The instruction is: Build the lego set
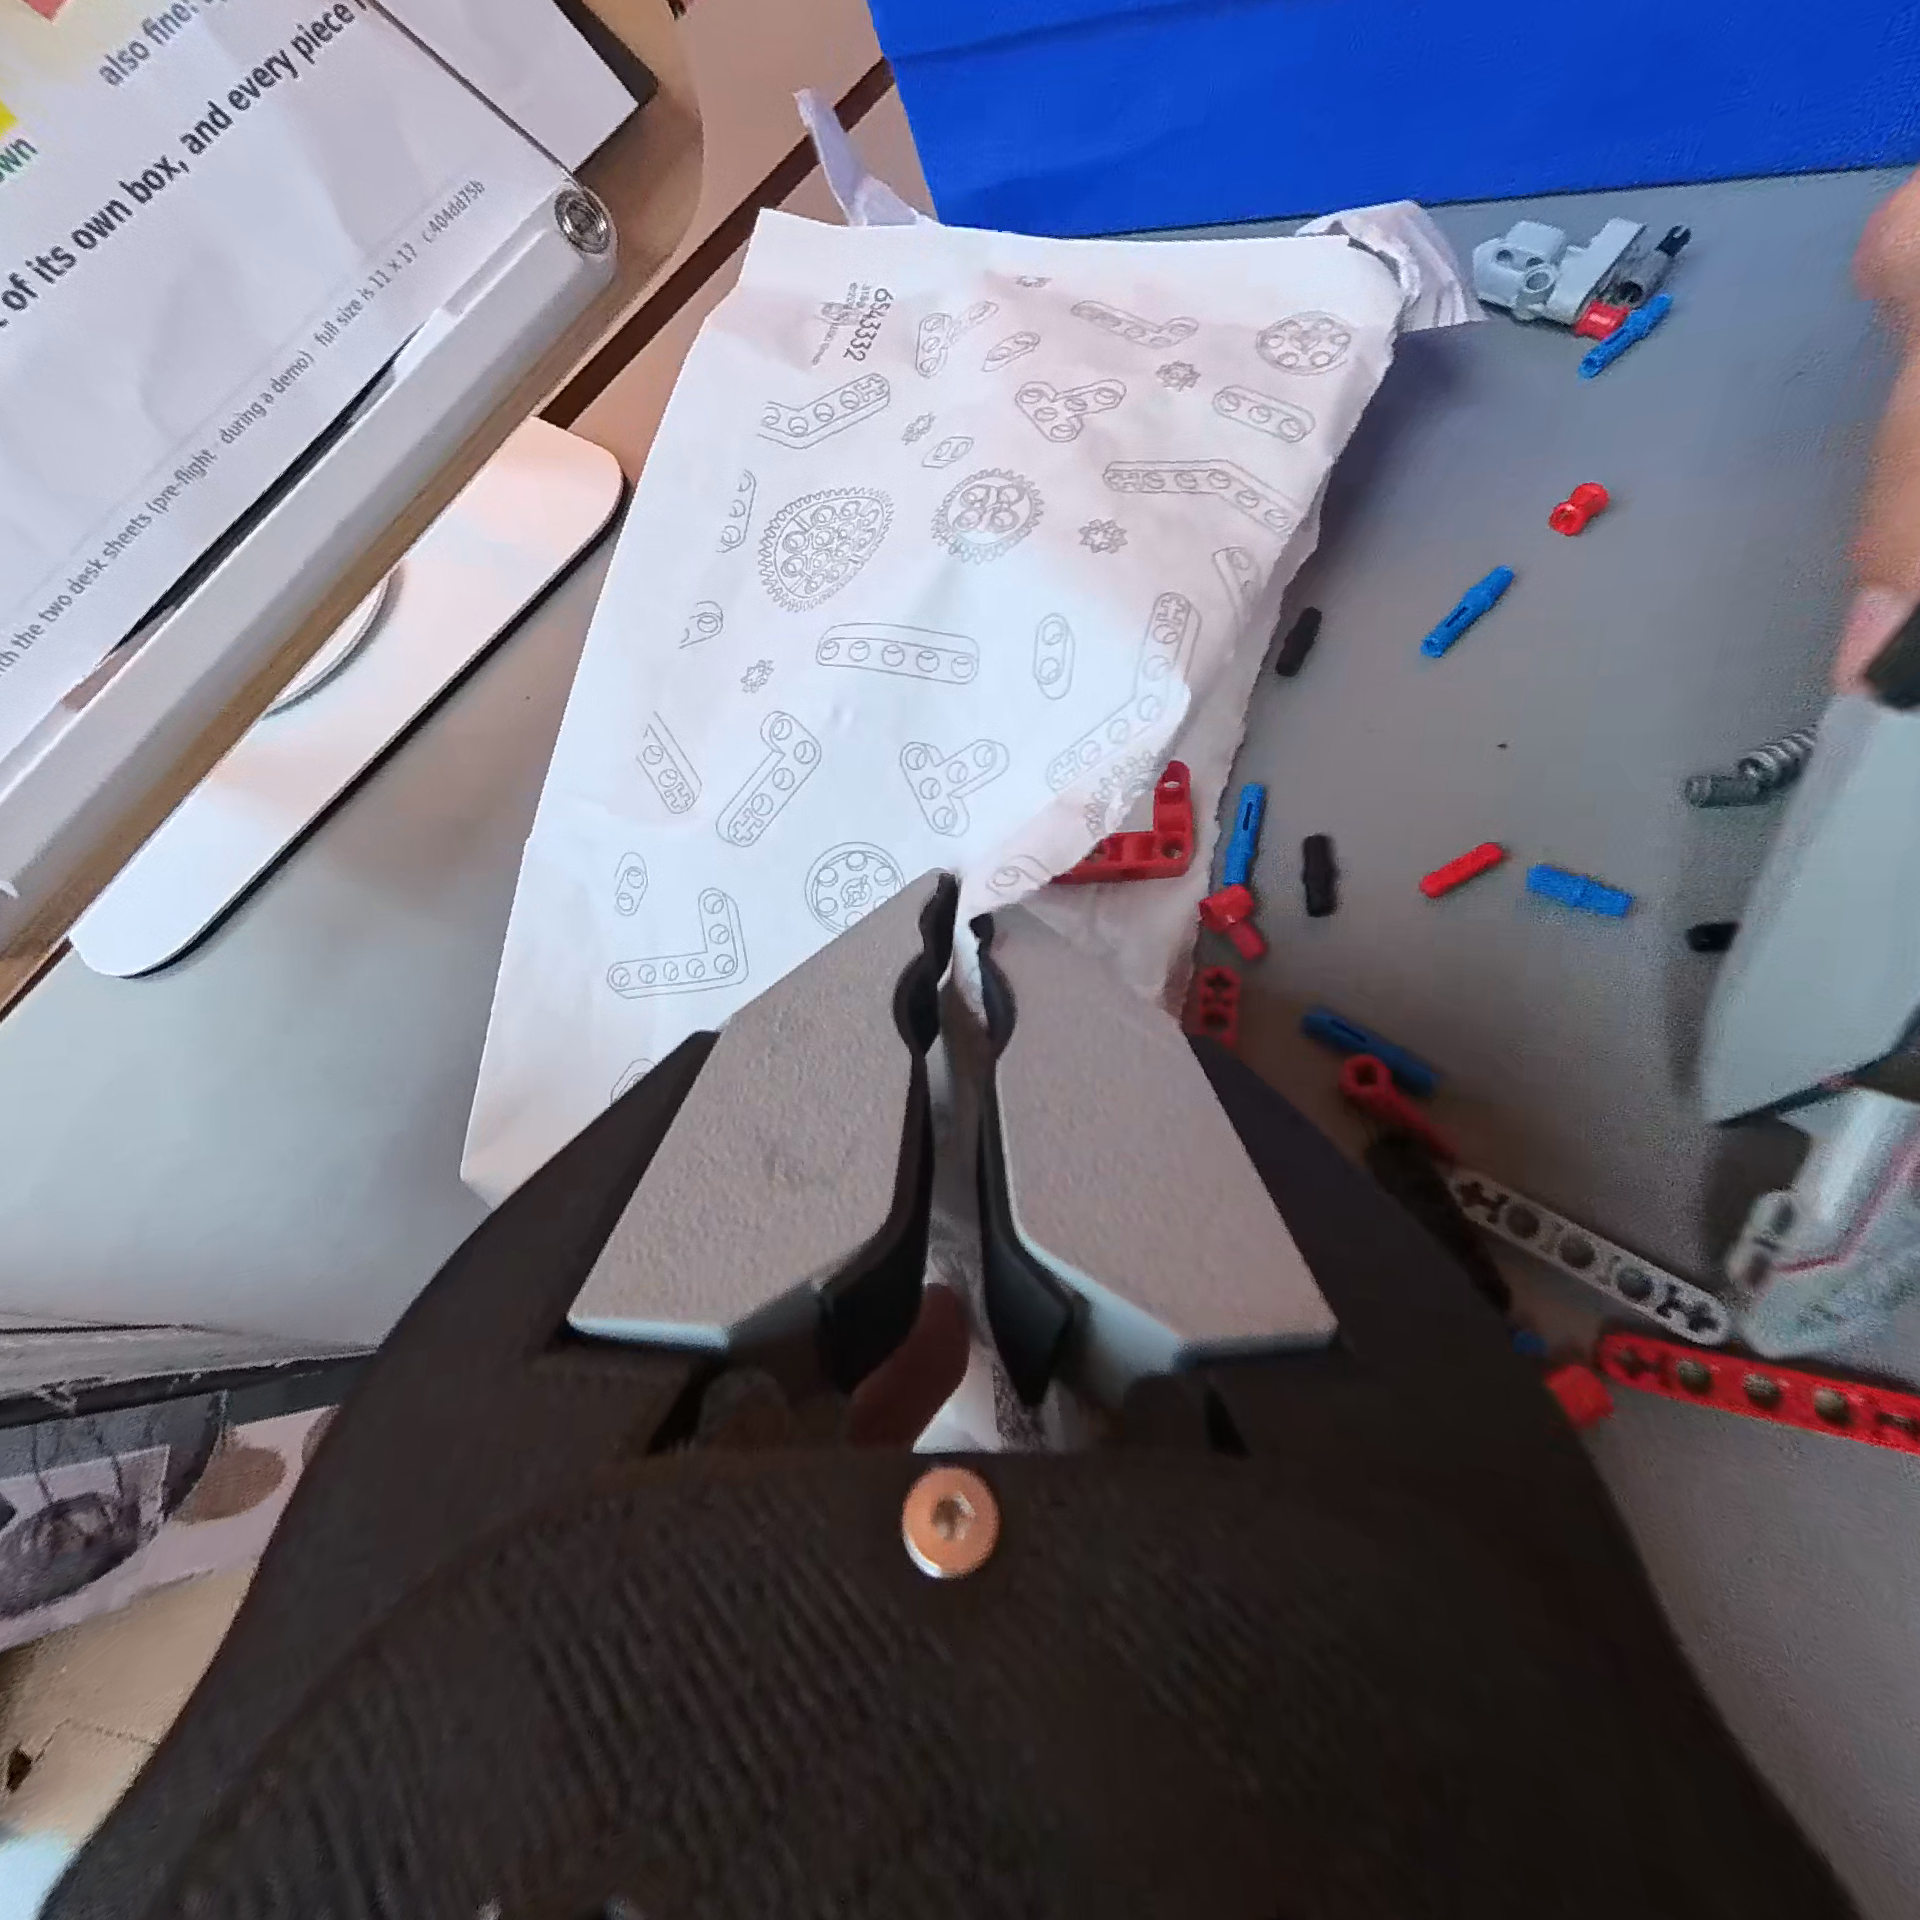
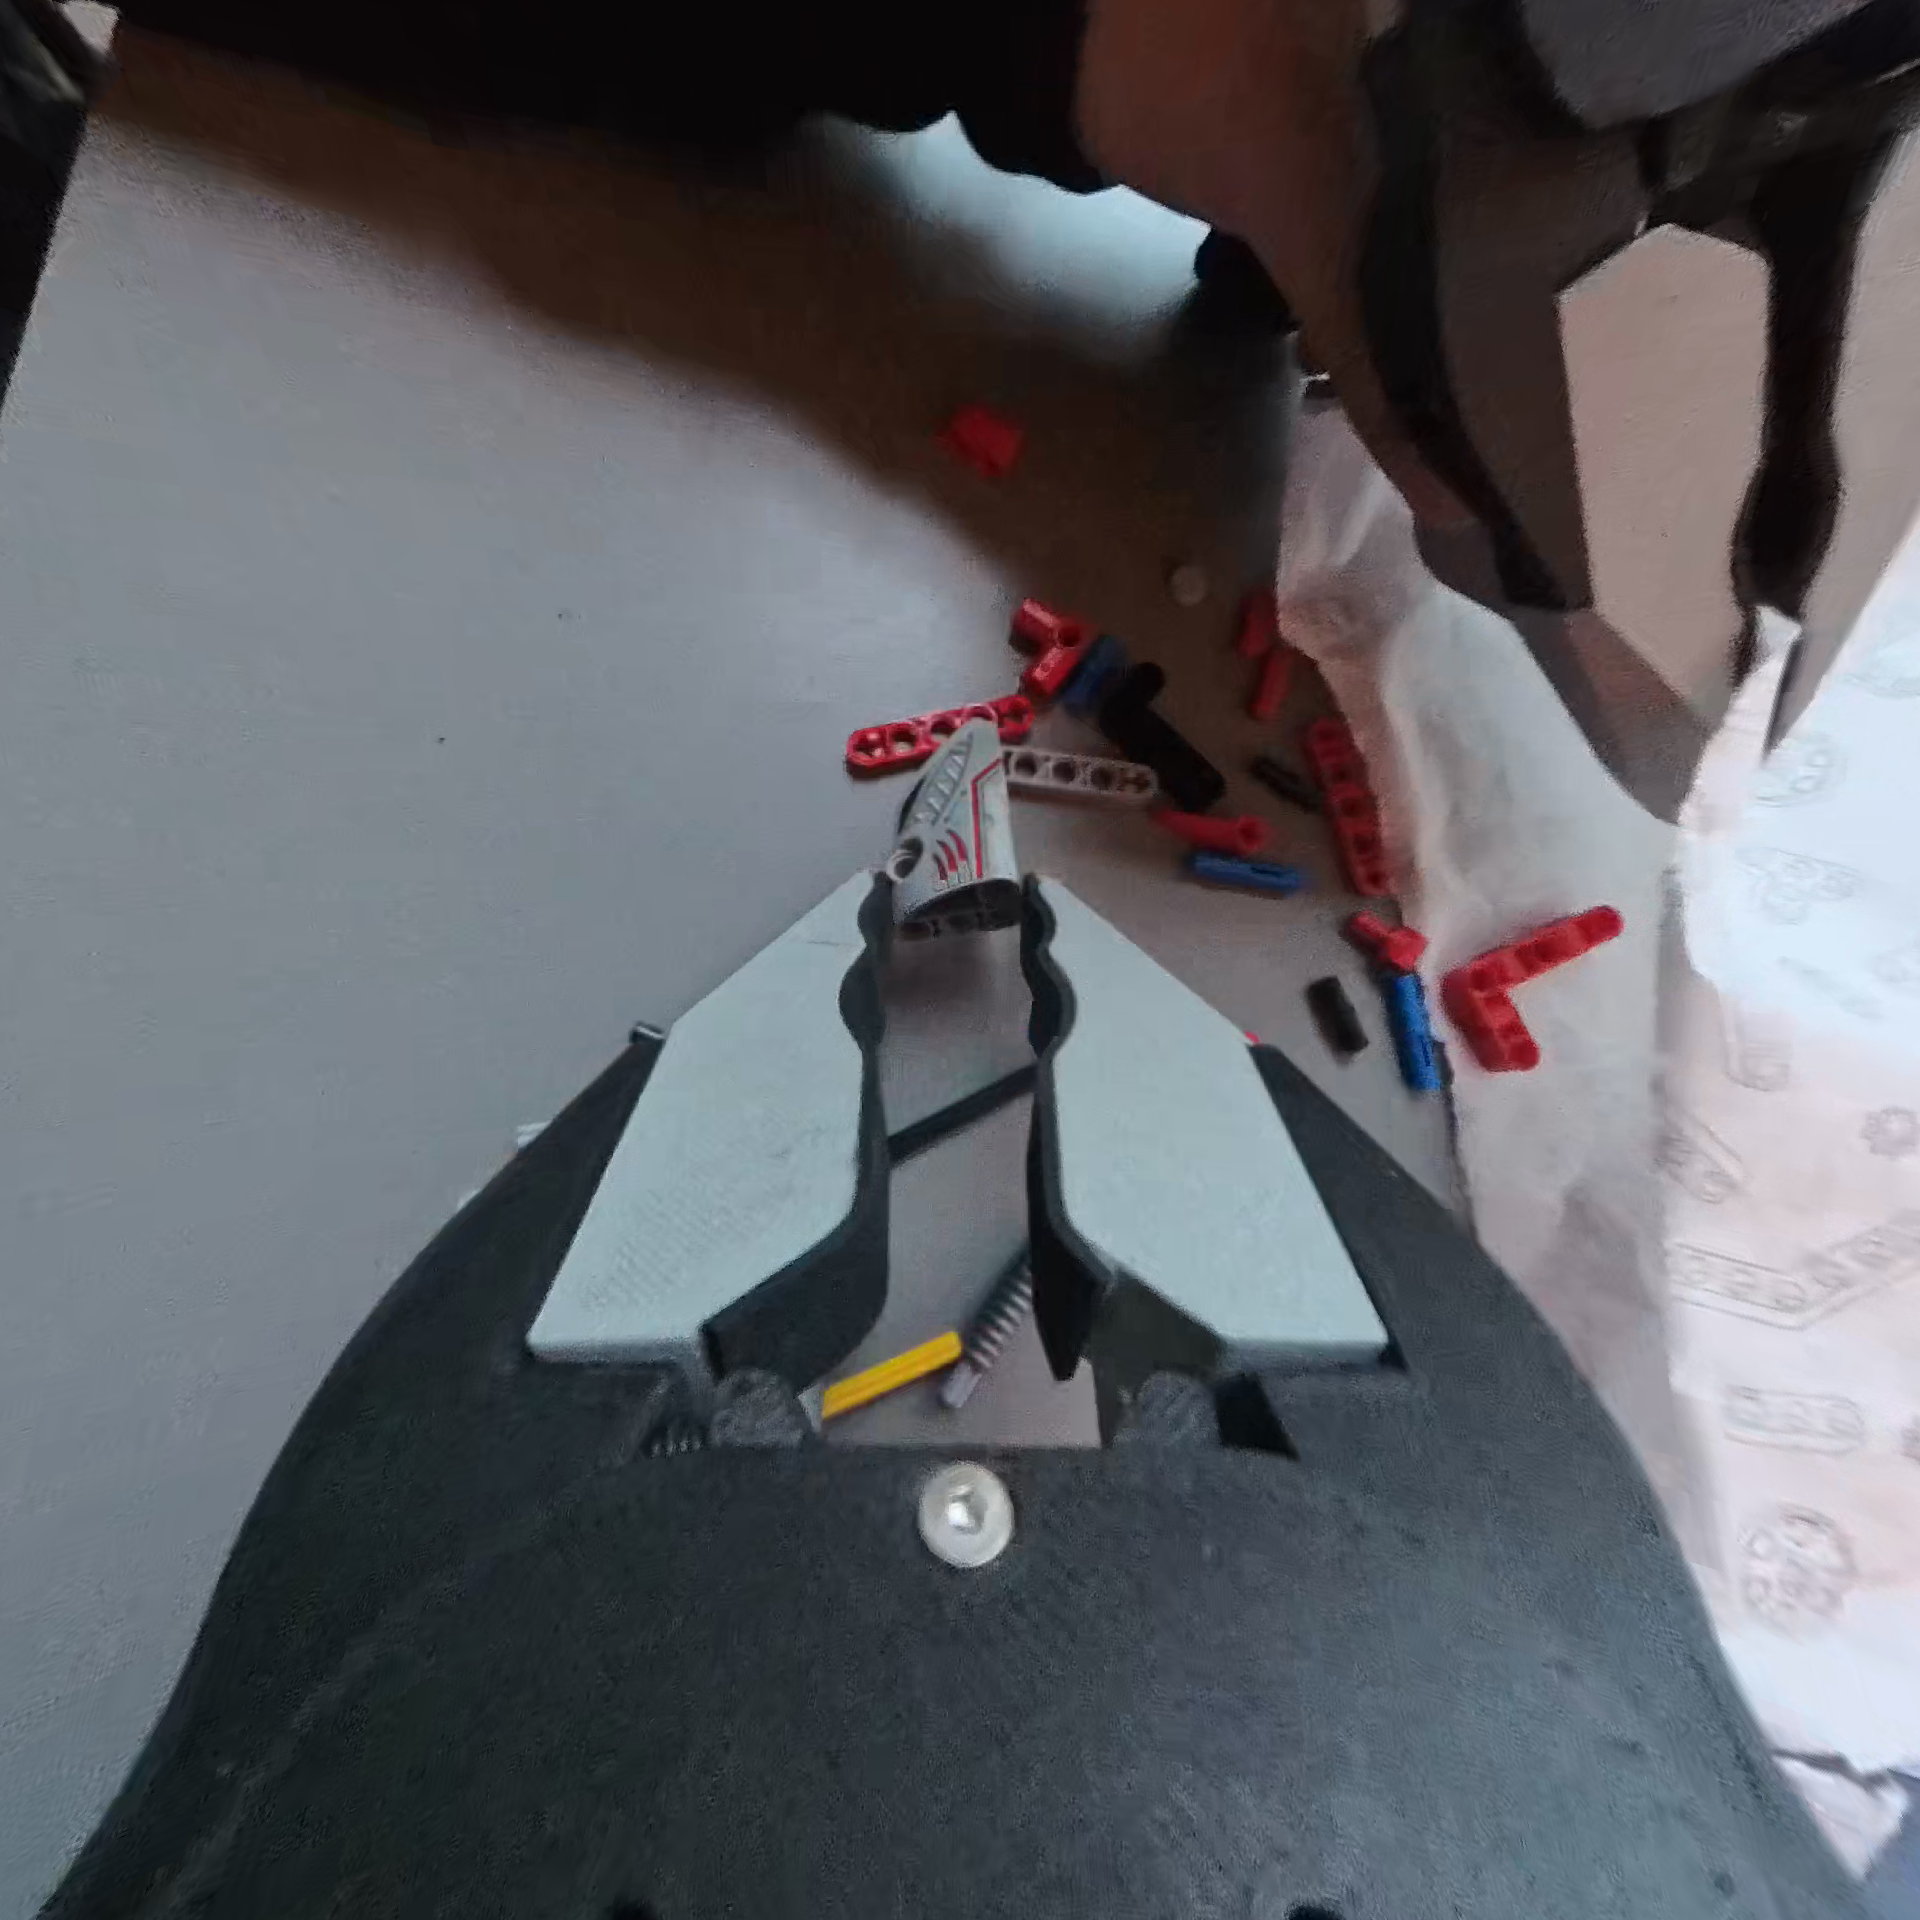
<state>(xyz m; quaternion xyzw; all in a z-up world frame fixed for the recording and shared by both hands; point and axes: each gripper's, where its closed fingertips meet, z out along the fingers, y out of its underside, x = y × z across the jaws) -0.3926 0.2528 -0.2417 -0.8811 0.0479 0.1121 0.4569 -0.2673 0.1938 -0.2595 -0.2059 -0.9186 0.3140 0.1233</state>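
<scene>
Holding two things at once here. My left gripper [image 1: 964, 914] has its jaws nearly together, pinched on the torn edge of the white paper parts bag printed with grey outlines of beams and gears [image 1: 935, 582]; the paper runs down between the pads, so I read that as a real grip and not just contact. My right gripper [image 2: 951, 899] has its jaws partly apart, clamped at the very tips on the base of a curved light-grey panel piece with red and dark striping [image 2: 956, 821], which points away from me.

Where the set stands: still loose parts, by my judgement. Red, blue and black pins and connectors [image 1: 1465, 613] lie scattered over the grey tabletop [image 1: 1455, 748] just beside the bag. A red L-shaped beam [image 2: 1517, 987] sits at the bag's edge, a light-grey straight beam [image 2: 1081, 774] and a red thin beam [image 2: 935, 732] lie beyond the panel. A small grey sub-assembly [image 1: 1558, 270] rests at the far side near a blue wall. A yellow axle [image 2: 888, 1374] and a grey spring part [image 2: 992, 1325] lie under my right jaws.

Step in hand: I'd call this unpacking and sorting, early in the build, with one panel picked up.

Next move: the bag looks spent, so set it clear of the parts without sweeping pins off the table. The panel grip is shallow; I'd keep it level and move slowly, or it may twist out.
</scene>
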